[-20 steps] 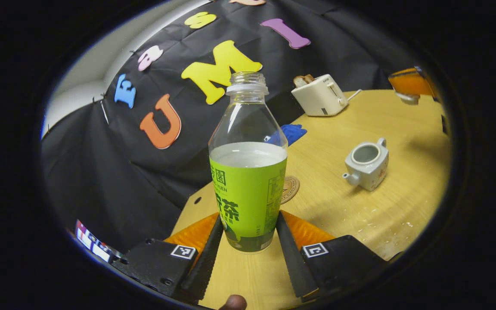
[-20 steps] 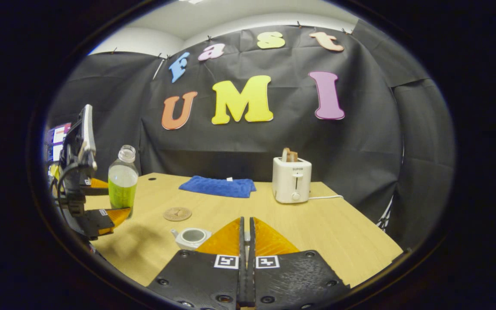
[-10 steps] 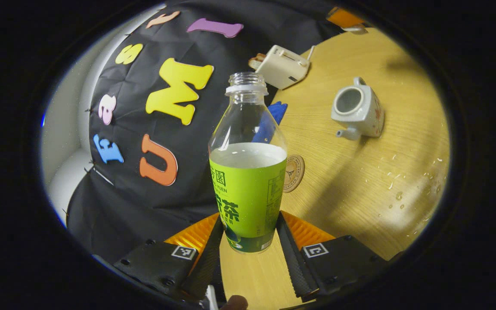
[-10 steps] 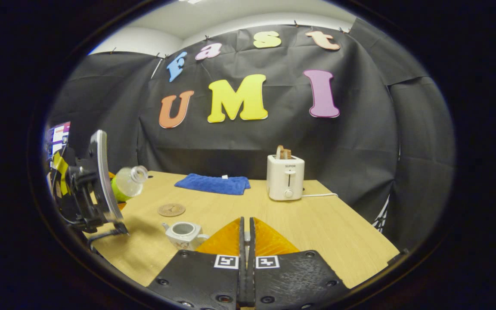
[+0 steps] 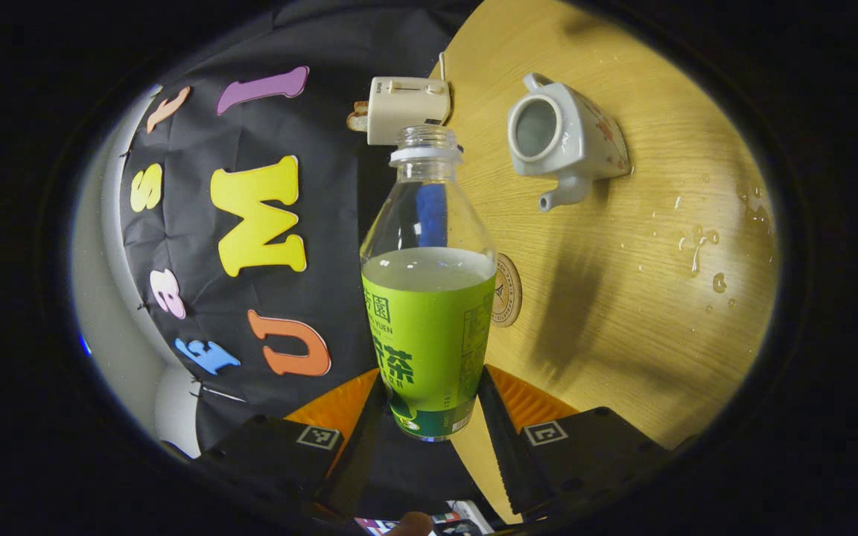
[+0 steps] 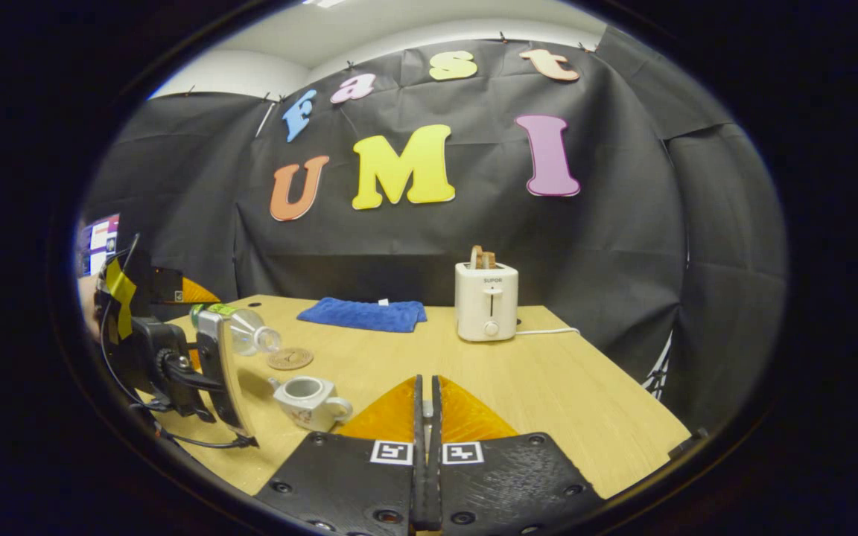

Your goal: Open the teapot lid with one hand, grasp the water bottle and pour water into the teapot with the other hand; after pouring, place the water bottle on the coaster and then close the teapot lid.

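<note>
We note the left gripper point(image 5: 429, 417) clamping the water bottle point(image 5: 429, 313) by its base, tipped above the table point(image 5: 645, 313). Right gripper point(image 6: 423, 417) pressed closed. Beyond: coaster point(image 5: 507, 289), then open teapot point(image 5: 559, 138).

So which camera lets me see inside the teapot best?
The left gripper view: it looks straight into the teapot's open top. In the right gripper view the teapot is small and seen from the side, so just its rim shows.
</note>
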Tool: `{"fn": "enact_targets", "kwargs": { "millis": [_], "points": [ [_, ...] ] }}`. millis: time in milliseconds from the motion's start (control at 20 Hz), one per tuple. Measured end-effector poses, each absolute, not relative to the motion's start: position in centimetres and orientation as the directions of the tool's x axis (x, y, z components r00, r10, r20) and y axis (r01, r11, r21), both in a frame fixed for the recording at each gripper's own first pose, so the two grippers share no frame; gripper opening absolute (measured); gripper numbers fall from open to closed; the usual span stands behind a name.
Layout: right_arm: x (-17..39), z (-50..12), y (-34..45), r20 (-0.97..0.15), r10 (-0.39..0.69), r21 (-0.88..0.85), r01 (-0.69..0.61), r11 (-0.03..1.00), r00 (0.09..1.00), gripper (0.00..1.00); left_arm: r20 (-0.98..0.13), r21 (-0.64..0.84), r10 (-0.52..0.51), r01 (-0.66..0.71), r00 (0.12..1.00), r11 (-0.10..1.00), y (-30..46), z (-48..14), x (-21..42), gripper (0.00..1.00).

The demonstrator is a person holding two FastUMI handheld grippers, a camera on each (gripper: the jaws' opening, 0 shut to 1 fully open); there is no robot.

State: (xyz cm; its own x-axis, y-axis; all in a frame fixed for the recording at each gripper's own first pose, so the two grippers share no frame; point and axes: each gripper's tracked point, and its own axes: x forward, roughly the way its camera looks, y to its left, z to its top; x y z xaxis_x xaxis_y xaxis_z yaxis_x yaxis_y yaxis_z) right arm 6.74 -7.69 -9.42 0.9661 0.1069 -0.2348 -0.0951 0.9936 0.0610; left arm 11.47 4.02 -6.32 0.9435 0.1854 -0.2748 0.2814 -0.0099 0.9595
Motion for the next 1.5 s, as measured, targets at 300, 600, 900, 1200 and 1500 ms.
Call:
{"fn": "enact_targets", "kwargs": {
  "millis": [300,600,900,1200,1500],
  "points": [
    [6.7,-9.9,-8.6,-0.243,0.097,0.070,-0.082,0.994,0.965,0.00,-0.260,0.950,0.186,0.286,0.948,-0.130,3.1,-5.8,11.8,0.74],
    [6.5,-9.9,-8.8,-0.241,0.095,0.073,-0.079,0.994,0.966,0.00,-0.226,0.937,0.181,0.265,0.957,-0.226,2.5,-5.3,12.2,0.74],
    [6.3,-10.0,-9.2,-0.237,0.090,0.074,-0.075,0.994,0.967,0.00,-0.185,0.926,0.152,0.225,0.971,-0.305,1.6,-4.6,12.4,0.74],
    [6.2,-10.2,-9.8,-0.239,0.083,0.079,-0.066,0.995,0.967,0.00,-0.147,0.904,0.140,0.191,0.979,-0.383,1.3,-3.8,12.9,0.74],
    [6.2,-10.3,-10.2,-0.232,0.079,0.084,-0.061,0.995,0.969,0.00,-0.128,0.882,0.134,0.175,0.983,-0.438,0.8,-3.2,12.7,0.74]
  ]
}}
